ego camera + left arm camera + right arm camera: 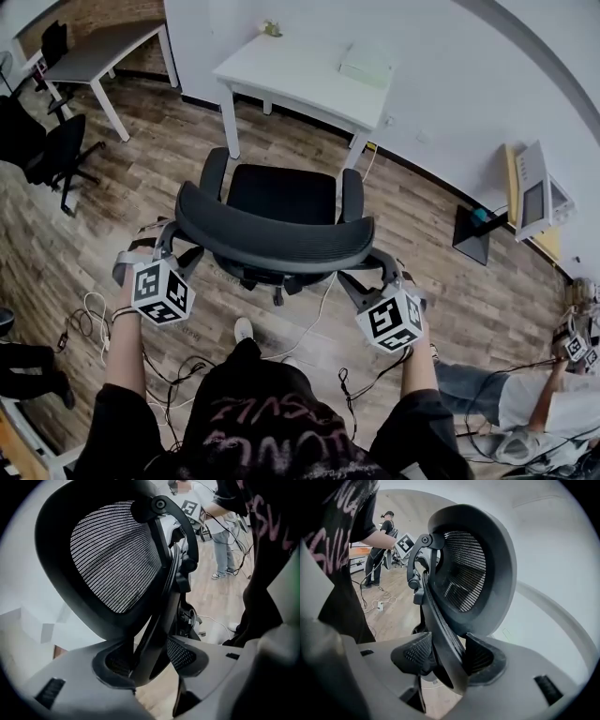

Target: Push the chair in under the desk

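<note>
The chair stands on the wood floor just in front of the white table, with its seat toward the table and not yet under it. The right claw is clenched on the right edge of the backrest, both pads against the rim. The left claw is released: the backrest's left edge runs between its jaws, with a gap showing at one pad.

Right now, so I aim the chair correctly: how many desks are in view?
2: a white desk just beyond the chair, and a grey desk at the upper left. Others may be hidden.
</note>
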